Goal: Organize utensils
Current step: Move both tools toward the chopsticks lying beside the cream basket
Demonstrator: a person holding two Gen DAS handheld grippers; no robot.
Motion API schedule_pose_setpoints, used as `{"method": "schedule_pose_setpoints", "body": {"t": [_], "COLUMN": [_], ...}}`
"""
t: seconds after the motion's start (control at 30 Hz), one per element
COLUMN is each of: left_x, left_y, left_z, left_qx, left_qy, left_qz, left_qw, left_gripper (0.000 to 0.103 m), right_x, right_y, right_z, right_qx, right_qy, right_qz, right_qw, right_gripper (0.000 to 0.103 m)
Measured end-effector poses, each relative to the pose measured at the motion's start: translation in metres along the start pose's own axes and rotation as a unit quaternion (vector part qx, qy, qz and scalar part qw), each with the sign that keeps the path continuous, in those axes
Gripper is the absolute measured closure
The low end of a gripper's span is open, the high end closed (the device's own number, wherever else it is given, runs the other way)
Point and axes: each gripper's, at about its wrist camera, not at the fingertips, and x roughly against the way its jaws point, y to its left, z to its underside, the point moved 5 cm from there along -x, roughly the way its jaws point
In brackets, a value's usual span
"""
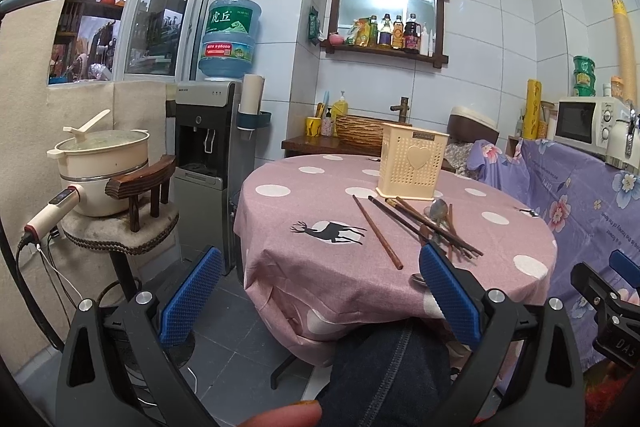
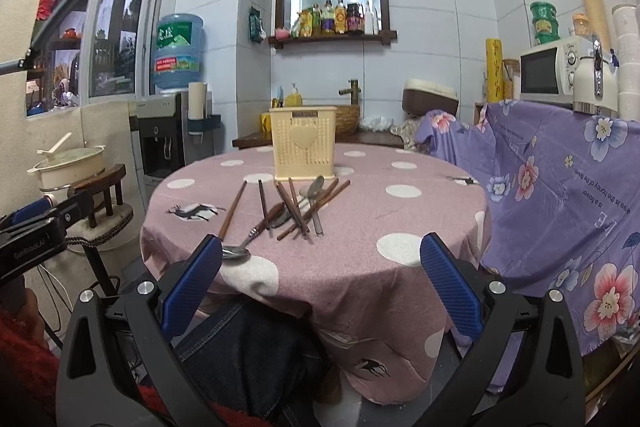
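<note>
A cream perforated utensil holder [image 2: 303,143] with a heart on its front stands upright at the back of a round table with a pink dotted cloth [image 2: 360,227]; it also shows in the left wrist view [image 1: 412,161]. In front of it lie several brown chopsticks [image 2: 298,211] and metal spoons [image 2: 316,189] in a loose pile, one spoon [image 2: 236,251] near the front edge. One chopstick [image 1: 378,233] lies apart to the left. My left gripper [image 1: 320,291] and right gripper [image 2: 320,275] are both open and empty, held short of the table's front edge.
A wooden stool with a cream electric pot [image 1: 102,171] stands left of the table, a water dispenser [image 1: 208,131] behind it. A counter under a purple floral cloth [image 2: 560,179] with a microwave [image 2: 554,71] runs along the right. A person's denim knee [image 2: 248,347] is under the grippers.
</note>
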Motion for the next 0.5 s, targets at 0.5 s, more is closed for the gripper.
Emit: {"method": "schedule_pose_setpoints", "body": {"t": [0.5], "left_x": [-0.092], "left_y": [-0.023], "left_z": [-0.012], "left_qx": [-0.054], "left_qy": [0.102], "left_qz": [0.038], "left_qw": [0.9926], "left_gripper": [0.005], "right_x": [-0.1], "right_y": [-0.035], "right_z": [-0.008], "right_qx": [-0.005], "right_qy": [0.097], "right_qz": [0.031], "right_qw": [0.995], "right_gripper": [0.005]}}
